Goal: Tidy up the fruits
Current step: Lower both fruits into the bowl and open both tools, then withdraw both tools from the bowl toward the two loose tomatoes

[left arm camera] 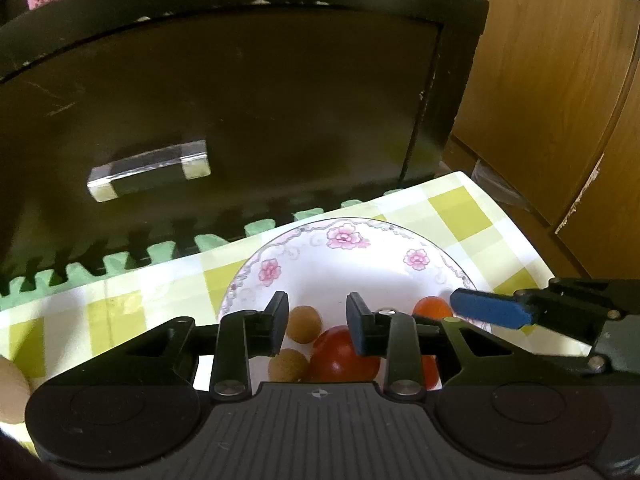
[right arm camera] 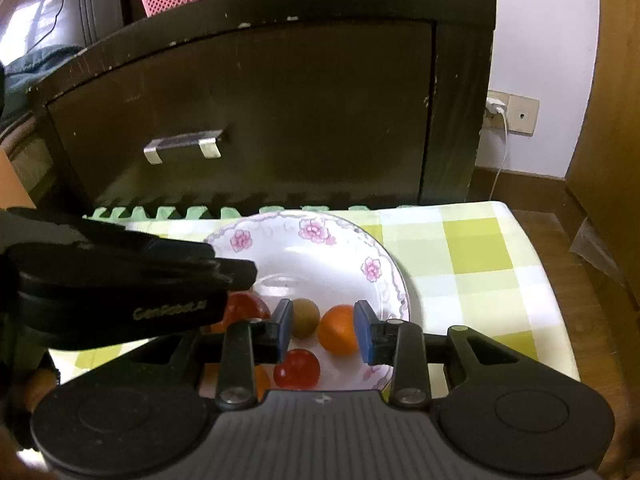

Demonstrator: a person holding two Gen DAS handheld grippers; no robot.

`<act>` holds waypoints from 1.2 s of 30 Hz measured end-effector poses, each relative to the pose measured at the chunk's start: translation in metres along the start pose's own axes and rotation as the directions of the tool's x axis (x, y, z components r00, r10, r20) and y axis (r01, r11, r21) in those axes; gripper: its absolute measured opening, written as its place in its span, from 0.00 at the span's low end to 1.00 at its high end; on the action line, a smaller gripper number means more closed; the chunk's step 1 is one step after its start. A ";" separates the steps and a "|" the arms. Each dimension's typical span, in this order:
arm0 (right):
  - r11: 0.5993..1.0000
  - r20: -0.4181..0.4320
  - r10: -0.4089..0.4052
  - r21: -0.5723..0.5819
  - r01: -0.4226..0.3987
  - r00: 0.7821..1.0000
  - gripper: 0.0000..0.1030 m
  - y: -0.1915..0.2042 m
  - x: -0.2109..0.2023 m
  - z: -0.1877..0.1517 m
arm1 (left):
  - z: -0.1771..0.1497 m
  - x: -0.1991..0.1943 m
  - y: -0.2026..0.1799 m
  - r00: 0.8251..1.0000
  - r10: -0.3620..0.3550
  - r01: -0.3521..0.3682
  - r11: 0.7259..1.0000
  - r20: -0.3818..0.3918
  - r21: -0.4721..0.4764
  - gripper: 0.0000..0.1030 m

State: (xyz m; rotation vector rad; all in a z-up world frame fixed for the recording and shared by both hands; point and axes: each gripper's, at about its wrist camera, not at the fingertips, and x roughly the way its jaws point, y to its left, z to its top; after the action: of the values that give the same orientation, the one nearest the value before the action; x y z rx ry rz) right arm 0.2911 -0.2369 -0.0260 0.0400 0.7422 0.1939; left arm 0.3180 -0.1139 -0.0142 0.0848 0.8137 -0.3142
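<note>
The fruits lie together in the near part of a flowered plate (right arm camera: 384, 276): a big tomato (left arm camera: 344, 354), two brown round fruits (left arm camera: 305, 323), a small orange (right arm camera: 338, 330) and a small red tomato (right arm camera: 297, 368). The plate sits on a green checked cloth (right arm camera: 476, 252), just in front of a dark cabinet (right arm camera: 280, 112), likely so both tools reach it easily. The left gripper (left arm camera: 318, 322) hangs over the fruits with its jaws apart and nothing between them. The right gripper (right arm camera: 323, 330) is also spread wide, its jaws either side of the orange and a brown fruit, gripping neither; it looks lined up for a pick.
</note>
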 end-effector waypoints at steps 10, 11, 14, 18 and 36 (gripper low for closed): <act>1.000 0.012 -0.012 0.012 0.012 1.000 0.31 0.005 -0.027 -0.001 | -0.006 -0.032 0.006 1.000 0.009 -0.008 1.000 0.017 -0.017 0.42; 1.000 0.014 -0.012 0.010 0.012 1.000 0.31 0.007 -0.030 -0.002 | -0.007 -0.037 0.007 1.000 0.009 -0.009 1.000 0.020 -0.018 0.43; 1.000 0.019 -0.008 0.004 0.008 1.000 0.31 0.014 -0.042 -0.004 | -0.012 -0.049 0.007 1.000 0.006 -0.006 1.000 0.025 -0.020 0.45; 1.000 0.016 -0.011 -0.016 0.011 1.000 0.31 0.024 -0.055 -0.008 | -0.020 -0.062 0.004 1.000 0.015 -0.015 1.000 0.025 -0.007 0.44; 1.000 -0.026 0.022 -0.002 -0.022 0.999 0.32 0.047 -0.086 -0.038 | -0.057 -0.099 0.001 0.999 0.038 -0.038 0.999 -0.016 -0.004 0.43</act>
State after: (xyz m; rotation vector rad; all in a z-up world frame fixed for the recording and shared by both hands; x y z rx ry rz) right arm 0.1962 -0.2086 0.0085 0.0436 0.7673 0.2166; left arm 0.2151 -0.0779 0.0186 0.0990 0.8275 -0.2766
